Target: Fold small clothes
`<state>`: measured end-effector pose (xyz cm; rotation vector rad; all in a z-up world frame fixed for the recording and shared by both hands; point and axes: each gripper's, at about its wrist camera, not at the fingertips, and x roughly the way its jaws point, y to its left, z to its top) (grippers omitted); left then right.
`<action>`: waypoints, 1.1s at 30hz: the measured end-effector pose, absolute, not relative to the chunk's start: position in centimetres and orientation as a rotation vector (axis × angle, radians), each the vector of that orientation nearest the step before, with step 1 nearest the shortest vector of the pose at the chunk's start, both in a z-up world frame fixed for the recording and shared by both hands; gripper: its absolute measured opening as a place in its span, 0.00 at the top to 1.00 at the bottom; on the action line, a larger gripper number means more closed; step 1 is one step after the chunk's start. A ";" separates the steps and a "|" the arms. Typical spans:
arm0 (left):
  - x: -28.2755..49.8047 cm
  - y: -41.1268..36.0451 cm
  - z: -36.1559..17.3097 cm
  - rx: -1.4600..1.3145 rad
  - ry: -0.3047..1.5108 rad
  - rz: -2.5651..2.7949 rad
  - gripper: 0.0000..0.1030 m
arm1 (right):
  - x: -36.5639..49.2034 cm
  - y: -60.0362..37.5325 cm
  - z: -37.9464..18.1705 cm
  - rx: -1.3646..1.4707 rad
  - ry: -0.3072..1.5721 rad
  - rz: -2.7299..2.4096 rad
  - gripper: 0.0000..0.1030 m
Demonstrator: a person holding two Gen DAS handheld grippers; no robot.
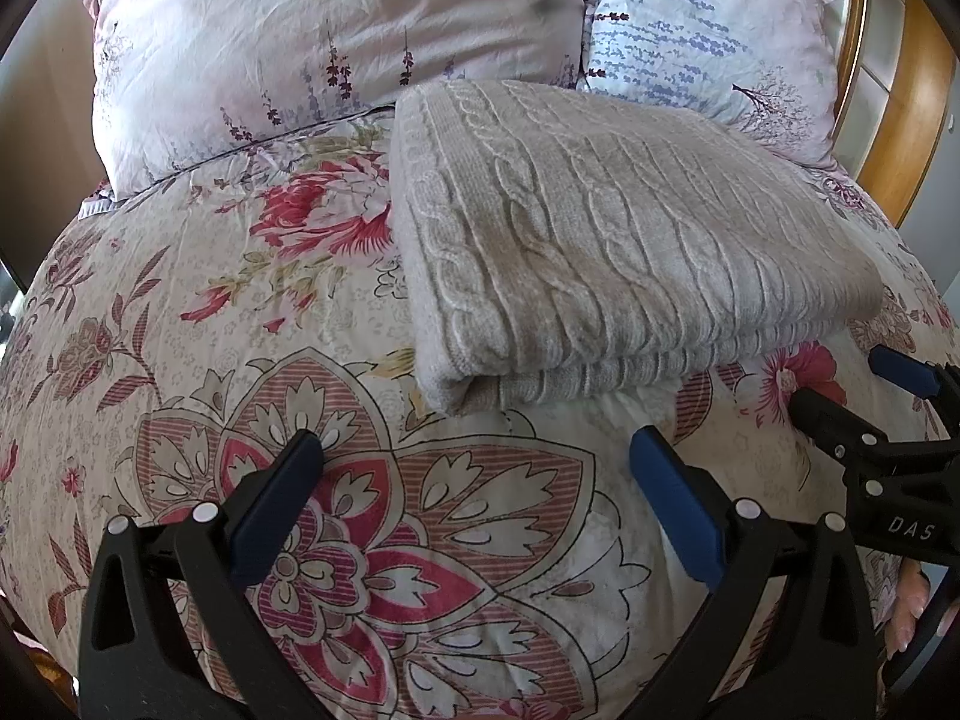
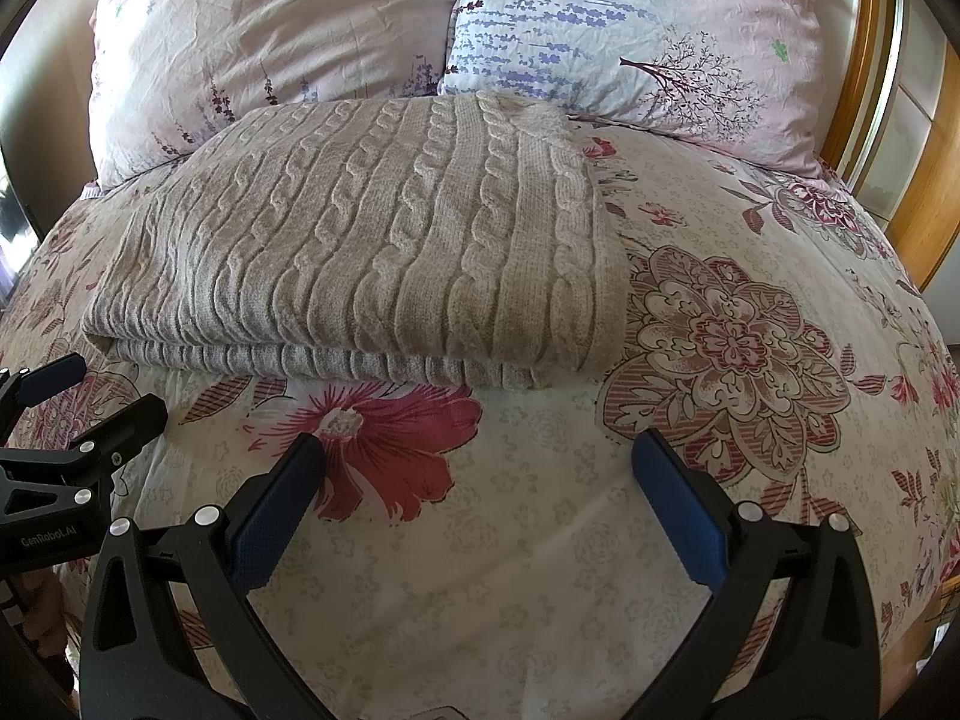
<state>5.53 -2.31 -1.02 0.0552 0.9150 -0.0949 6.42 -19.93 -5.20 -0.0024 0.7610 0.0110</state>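
A beige cable-knit sweater lies folded into a flat rectangle on the floral bedspread; it also shows in the right wrist view. My left gripper is open and empty, hovering over the bedspread just short of the sweater's near edge. My right gripper is open and empty, also just short of the near edge. The right gripper shows at the right of the left wrist view, and the left gripper shows at the left of the right wrist view.
Two floral pillows lean behind the sweater at the head of the bed. A wooden headboard curves along the right. The bedspread spreads to the right of the sweater.
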 end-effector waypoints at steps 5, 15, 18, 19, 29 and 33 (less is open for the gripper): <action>5.6 -2.3 -1.0 0.052 0.925 -0.090 0.02 | 6.4 -19.9 -5.2 -0.002 0.761 0.011 0.01; 5.7 -2.2 -1.1 0.052 0.938 -0.092 0.02 | 6.4 -19.9 -5.2 -0.003 0.761 0.012 0.01; 5.7 -2.2 -1.1 0.053 0.941 -0.092 0.02 | 6.4 -19.9 -5.2 -0.003 0.761 0.012 0.01; 5.7 -2.2 -1.1 0.052 0.941 -0.091 0.02 | 6.4 -19.9 -5.2 -0.003 0.761 0.012 0.01; 6.2 -2.2 -1.1 0.051 0.981 -0.086 0.02 | 6.4 -19.9 -5.2 -0.003 0.761 0.012 0.01; 6.2 -2.2 -1.1 0.051 0.982 -0.086 0.02 | 6.4 -19.9 -5.2 -0.003 0.761 0.012 0.01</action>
